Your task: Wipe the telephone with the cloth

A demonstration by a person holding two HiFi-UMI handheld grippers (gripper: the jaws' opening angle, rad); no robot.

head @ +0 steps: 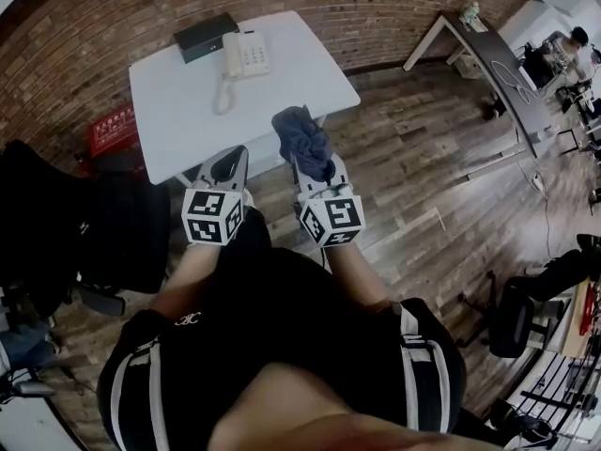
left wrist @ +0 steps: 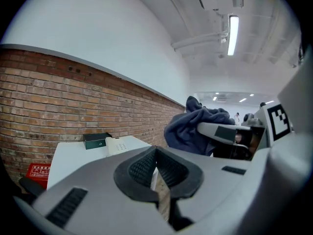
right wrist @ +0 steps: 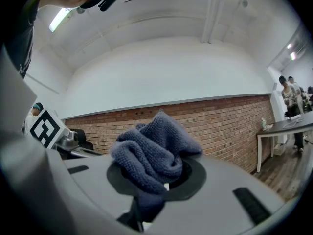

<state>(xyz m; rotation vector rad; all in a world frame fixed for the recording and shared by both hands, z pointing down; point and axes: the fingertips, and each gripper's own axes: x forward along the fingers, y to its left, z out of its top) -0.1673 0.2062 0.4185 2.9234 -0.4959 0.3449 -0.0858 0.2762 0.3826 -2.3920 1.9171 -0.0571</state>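
One cloth [head: 302,142] pinched in right claw [head: 317,175], left claw [head: 228,165] pressed together (telephone [head: 245,54] on table [head: 282,92] beyond)

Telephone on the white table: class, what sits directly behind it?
A dark box lies behind the telephone, nearer the brick wall. The tabletop beneath both is covered.

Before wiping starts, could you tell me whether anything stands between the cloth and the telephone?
Nothing visible does: only bare tabletop separates the cloth in the right tongs from the telephone.
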